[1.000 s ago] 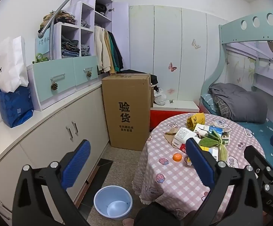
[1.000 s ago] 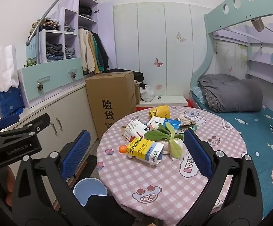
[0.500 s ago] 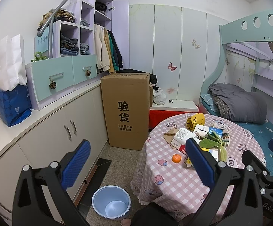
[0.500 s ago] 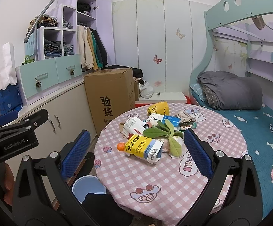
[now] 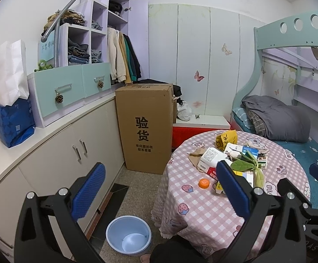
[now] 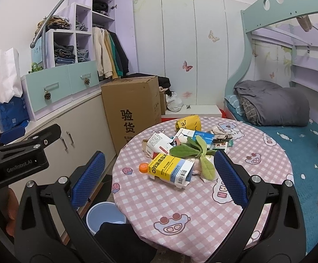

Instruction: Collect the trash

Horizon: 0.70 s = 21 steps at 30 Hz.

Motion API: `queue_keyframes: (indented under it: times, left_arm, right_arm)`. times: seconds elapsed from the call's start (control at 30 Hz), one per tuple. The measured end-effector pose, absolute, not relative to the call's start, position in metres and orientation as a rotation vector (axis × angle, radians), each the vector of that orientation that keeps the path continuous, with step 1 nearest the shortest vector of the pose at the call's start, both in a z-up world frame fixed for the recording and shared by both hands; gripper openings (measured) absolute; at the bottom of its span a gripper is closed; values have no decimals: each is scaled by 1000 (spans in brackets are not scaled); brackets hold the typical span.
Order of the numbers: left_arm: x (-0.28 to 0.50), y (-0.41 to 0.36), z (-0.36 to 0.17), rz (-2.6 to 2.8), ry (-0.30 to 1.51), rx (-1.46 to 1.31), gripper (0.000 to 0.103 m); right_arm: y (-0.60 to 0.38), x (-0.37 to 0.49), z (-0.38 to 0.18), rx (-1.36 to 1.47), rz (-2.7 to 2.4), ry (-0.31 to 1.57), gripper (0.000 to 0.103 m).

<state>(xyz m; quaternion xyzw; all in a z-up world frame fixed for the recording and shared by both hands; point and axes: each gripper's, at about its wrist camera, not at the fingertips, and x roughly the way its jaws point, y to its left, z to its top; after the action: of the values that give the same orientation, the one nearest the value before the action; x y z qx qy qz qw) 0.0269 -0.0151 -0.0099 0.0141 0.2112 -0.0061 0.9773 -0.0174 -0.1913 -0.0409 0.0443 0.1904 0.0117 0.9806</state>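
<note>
The round desk (image 6: 202, 208) (pink checked cloth) carries a yellow carton (image 6: 171, 169), an orange cap (image 6: 143, 167), a yellow bag (image 6: 188, 122) and green leaves (image 6: 194, 150).

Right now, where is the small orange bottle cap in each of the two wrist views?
Left wrist view: the orange cap lies on the pink checked tablecloth, right of centre, left of the trash pile.
Right wrist view: the cap is near centre, touching the yellow box on its left end.
Shared landmark: the tall cardboard box behind the table.
</note>
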Motion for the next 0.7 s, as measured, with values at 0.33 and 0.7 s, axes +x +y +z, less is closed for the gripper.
queue_keyframes:
  times: [0.33,0.7]
  left_arm:
    - [24,-17,-11,-17,413,32,99]
    - [21,-18,-12,-27,394,44,99]
  right_arm:
    - [-193,-18,-44,61,6,371,97]
    - [-194,-24,-41,63,1,330,97]
